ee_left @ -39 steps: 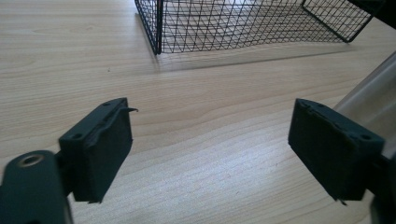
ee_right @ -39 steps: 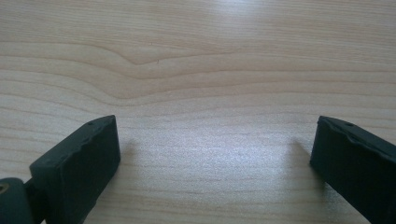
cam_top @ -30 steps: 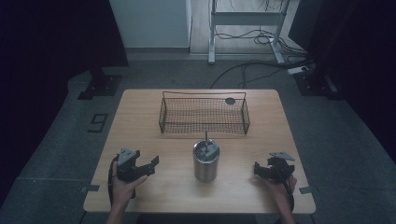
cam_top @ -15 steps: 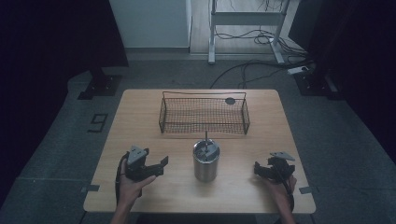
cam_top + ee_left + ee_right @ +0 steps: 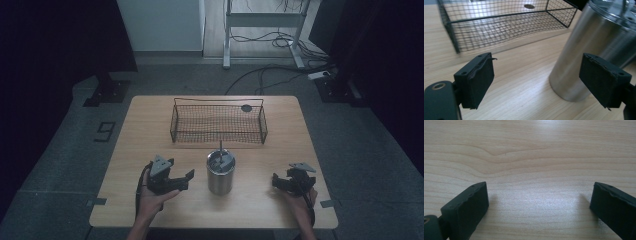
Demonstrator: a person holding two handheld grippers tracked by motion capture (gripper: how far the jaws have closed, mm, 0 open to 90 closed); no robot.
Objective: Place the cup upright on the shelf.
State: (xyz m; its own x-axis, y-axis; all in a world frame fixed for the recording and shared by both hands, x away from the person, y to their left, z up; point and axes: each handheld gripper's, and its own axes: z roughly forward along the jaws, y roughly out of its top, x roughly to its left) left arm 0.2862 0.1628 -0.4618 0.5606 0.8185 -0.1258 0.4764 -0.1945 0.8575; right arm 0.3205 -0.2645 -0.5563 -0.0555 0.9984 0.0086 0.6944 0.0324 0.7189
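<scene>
Closer now, left tool (image 5: pixel 186 176) sits just beside the steel tumbler (image 5: pixel 220 174).

Bare forearms, no sleeves, left gripper (image 5: pixel 187 176) black w/ grey three-cornered plate on top, black cable looping by wrist, right gripper (image 5: pixel 276 182) same build, blocky black jaws, worn rubber pads (image 5: pixel 482 80), frayed edges, small screw holes
</scene>
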